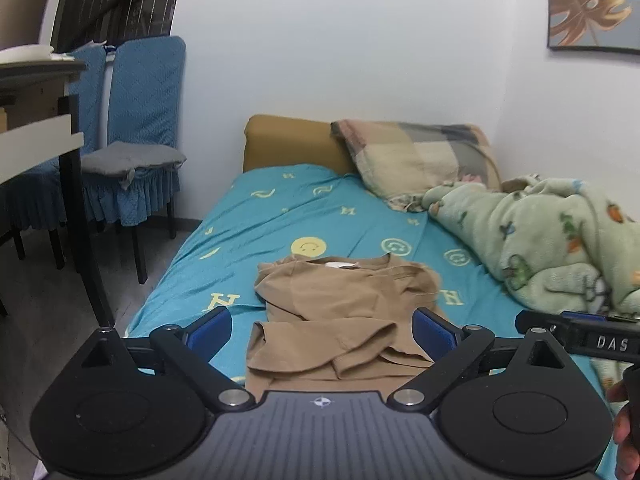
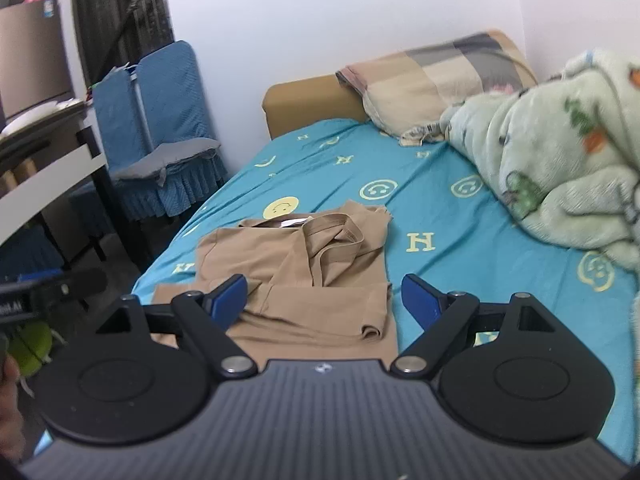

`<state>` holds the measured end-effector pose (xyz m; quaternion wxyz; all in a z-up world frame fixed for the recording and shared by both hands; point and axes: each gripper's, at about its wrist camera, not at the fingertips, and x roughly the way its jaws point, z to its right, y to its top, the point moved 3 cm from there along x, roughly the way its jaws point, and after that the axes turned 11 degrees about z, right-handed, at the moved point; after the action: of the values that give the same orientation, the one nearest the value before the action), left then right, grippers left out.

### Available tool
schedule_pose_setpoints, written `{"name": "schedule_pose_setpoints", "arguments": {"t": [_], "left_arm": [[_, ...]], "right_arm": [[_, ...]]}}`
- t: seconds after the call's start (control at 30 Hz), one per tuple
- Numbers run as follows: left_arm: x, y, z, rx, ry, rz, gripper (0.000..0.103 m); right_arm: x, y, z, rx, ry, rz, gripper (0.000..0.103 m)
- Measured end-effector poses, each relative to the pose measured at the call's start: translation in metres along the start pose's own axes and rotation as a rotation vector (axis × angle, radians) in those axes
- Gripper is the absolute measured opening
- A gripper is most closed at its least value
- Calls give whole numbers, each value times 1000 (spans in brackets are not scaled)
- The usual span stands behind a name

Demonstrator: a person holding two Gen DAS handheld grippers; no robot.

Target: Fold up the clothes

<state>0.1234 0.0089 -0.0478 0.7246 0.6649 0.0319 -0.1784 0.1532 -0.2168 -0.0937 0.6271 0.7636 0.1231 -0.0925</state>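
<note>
A tan shirt lies partly folded on the teal bed sheet, collar at the far end and sleeves turned in over the body. My left gripper hovers open above its near part, blue pads spread wide on either side of the cloth, holding nothing. In the right wrist view the same tan shirt lies ahead, and my right gripper stands open over its near right edge, nothing between its fingers. The right gripper's black body shows at the right edge of the left wrist view.
A crumpled green fleece blanket fills the bed's right side, with a checked pillow against the tan headboard. Left of the bed stand blue-covered chairs and a dark table. A person's hand shows at the lower right.
</note>
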Motion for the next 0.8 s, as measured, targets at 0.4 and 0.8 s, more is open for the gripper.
{"name": "schedule_pose_setpoints", "arguments": {"t": [0.4, 0.8], "left_arm": [[-77, 2, 19, 33, -22, 63, 99], [-71, -9, 9, -70, -21, -2, 100]], "right_arm": [[-76, 5, -9, 35, -14, 88, 85], [-78, 2, -6, 52, -37, 82, 85]]}}
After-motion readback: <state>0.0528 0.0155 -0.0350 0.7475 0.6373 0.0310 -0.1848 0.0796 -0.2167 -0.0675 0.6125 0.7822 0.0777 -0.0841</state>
